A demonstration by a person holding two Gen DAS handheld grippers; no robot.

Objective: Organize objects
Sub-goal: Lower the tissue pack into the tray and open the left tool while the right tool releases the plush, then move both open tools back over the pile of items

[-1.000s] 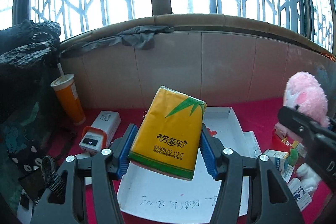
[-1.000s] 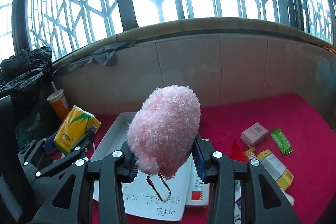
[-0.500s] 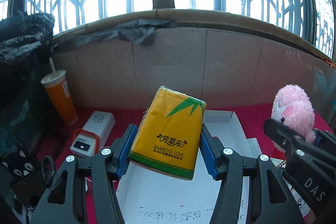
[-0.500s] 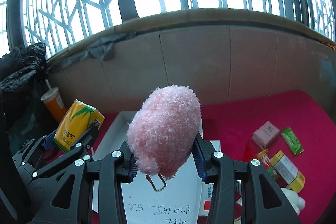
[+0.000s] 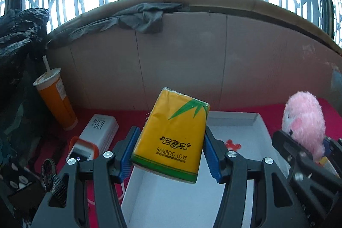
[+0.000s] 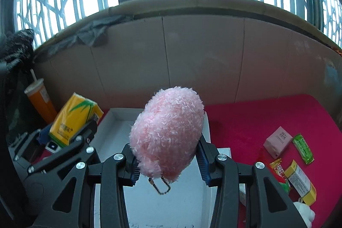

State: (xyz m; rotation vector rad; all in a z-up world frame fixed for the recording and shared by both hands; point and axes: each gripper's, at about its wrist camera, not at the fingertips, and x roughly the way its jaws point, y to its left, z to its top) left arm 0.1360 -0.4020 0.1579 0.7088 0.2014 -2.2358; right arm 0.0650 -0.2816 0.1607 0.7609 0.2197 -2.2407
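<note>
Cup [image 5: 56, 99] with straw stands far left by the wall, orange, upright. White-and-orange device [image 5: 94, 138] lies just right of it on the red bench [image 6: 256, 119]. Left gripper [image 5: 171, 155] has its blue fingers [image 5: 128, 153] partway closed on a yellow tissue pack [image 5: 173, 138]; pack is held off the bench, tilted, above the near-left part of a white tray [image 5: 254, 119]. Tray sits open on the red cover, centre, with a small red mark inside. Right gripper [image 6: 168, 161] has its fingers [image 6: 202, 160] pressed into a pink plush [image 6: 168, 134], held above the tray's right side; a short ball chain [image 6: 162, 186] hangs under it. Plush and pack are near each other, not touching. On the bench to the right, loose items well apart from the tray: pink box [image 6: 277, 141], green packet [image 6: 303, 149], yellow box [image 6: 301, 182], red wrapper [image 6: 279, 170], white plush bit [image 6: 303, 212] at the bottom edge. Grey cloth [image 5: 147, 16] is draped on the sill.
</note>
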